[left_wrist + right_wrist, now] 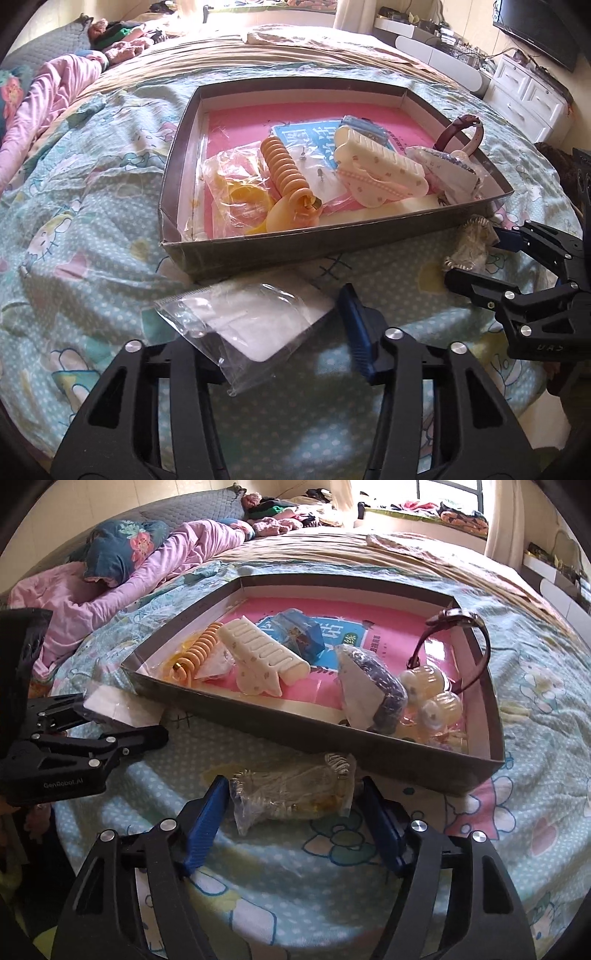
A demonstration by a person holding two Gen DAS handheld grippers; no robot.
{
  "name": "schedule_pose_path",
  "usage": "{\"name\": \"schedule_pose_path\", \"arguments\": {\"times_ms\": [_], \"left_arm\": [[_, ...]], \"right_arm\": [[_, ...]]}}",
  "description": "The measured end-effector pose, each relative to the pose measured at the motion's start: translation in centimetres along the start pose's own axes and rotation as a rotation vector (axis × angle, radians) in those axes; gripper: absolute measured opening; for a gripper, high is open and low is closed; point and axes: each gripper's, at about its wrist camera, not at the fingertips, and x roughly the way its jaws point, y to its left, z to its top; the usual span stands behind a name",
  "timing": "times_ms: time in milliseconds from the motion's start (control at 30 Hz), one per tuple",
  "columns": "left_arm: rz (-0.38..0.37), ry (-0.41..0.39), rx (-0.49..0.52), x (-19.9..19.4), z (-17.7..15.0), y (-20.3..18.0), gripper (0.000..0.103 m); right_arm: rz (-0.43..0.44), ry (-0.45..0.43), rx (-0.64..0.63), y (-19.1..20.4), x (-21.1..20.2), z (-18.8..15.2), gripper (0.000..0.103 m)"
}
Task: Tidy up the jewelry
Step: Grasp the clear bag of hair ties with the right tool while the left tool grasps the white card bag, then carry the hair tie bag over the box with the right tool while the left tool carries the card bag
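Left wrist view shows a shallow grey box [258,251] in mid-frame on a blue cartoon-print bedspread [92,240]. Inside it lie an orange spiral clip [284,166], a cream claw clip [380,168], a blue packet [306,136] and, draped over the right wall, a maroon watch [458,129]. The box's near wall stands between both grippers and these things.

At lower centre, the left gripper [280,347] is partly closed around a clear bag [243,325] holding a white card; the bag's long axis runs from upper left to lower right. Only the right blue pad [356,332] is clear to see, beside the bag's edge; the left one is hidden, so whether the bag is pinched cannot be told.

Right wrist view has the right gripper [291,819] at lower centre, its jaws standing apart on either side of a bagged silver chain [291,794]. That bag lies on the bedspread just in front of the box's near wall, long axis across the frame, slightly raised to the right. The left pad [207,823] is close to the bag's end; the right pad [380,827] is beside the other end, and contact is not clear. A pink quilt [147,565] fills the upper left.
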Motion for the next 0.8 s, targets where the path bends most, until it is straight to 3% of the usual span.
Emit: {"name": "schedule_pose_path", "arguments": {"times_ms": [100,500,800], "left_arm": [[-0.029,-0.016,-0.025,-0.7,0.0,0.4,0.022],[-0.060,-0.143,-0.053,-6.2,0.2,1.0,0.019],[-0.062,-0.186,-0.077,-7.3,1.8,1.5,0.019]], "right_arm": [[0.012,-0.008,0.008,-0.1,-0.4,-0.1,0.067],[0.042,-0.075,0.018,-0.3,-4.4,0.0,0.064],[0.016,-0.161,0.034,-1.2,-6.9,1.6,0.064]]}}
